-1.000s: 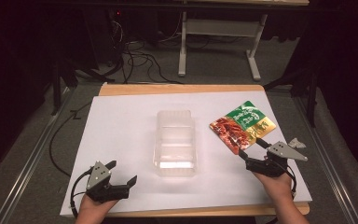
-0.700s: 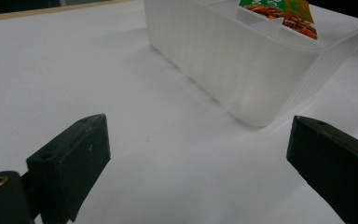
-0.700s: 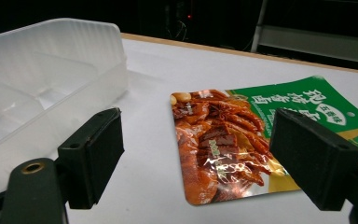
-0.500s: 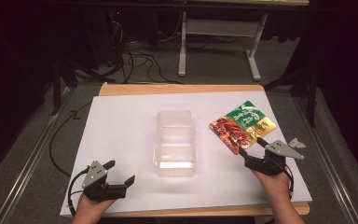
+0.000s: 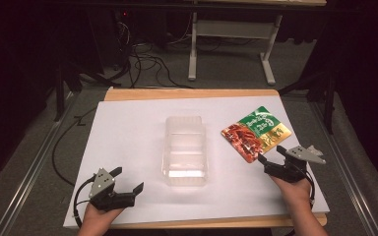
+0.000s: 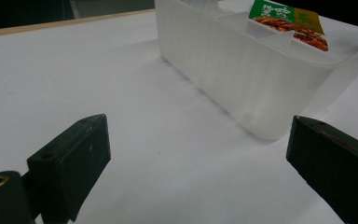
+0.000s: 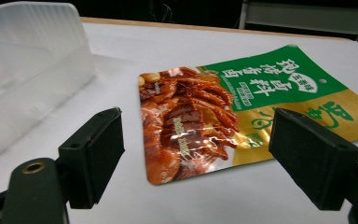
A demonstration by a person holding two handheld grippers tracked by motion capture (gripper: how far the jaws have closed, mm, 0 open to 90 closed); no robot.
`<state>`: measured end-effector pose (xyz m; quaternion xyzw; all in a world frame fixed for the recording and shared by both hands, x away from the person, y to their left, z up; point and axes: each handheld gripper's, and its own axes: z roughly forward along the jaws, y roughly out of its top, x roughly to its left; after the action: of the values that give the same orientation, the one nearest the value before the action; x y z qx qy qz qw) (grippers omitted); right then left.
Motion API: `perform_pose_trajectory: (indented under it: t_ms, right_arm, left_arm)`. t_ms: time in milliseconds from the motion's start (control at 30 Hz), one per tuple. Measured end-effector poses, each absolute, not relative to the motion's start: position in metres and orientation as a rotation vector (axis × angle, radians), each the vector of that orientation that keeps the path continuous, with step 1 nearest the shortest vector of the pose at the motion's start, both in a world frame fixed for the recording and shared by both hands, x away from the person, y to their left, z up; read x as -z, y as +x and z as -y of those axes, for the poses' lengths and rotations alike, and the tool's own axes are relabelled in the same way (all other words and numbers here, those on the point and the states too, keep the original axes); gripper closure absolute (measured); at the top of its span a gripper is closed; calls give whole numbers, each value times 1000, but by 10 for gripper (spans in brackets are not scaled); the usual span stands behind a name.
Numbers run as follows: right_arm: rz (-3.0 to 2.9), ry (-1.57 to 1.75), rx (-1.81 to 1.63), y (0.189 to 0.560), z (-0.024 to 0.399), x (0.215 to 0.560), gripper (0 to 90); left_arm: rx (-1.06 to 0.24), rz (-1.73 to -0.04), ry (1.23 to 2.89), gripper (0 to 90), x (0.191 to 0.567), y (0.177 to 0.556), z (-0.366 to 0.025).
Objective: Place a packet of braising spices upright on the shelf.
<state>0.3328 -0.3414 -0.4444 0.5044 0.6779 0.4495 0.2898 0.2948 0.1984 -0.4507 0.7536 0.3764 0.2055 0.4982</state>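
A clear tray [image 5: 185,150] sat at the centre of the high view on the white sheet [image 5: 128,128], with a pouch [image 5: 256,132] flat right of centre. The left gripper [image 5: 123,189] at lower left and right gripper [image 5: 268,164] just below the pouch both had jaws spread, holding nothing.

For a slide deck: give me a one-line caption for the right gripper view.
Open right tool poised over the near corner of a flat snack pouch beside a clear plastic container.
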Motion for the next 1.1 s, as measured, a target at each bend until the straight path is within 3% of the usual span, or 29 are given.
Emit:
perform_pose_trajectory:
  t_ms: [400,533,1100]
  right_arm:
    - [-1800,1489,-1151,360,366,455,228]
    - [-1740,1581,-1127,378,388,462,291]
    - [-1612,1774,-1048,446,427,469,266]
  left_arm:
    - [-529,-885,1837,69,448,284,-195]
    - [-525,-881,1840,69,448,284,-195]
    - [-548,-863,1872,69,449,282,-195]
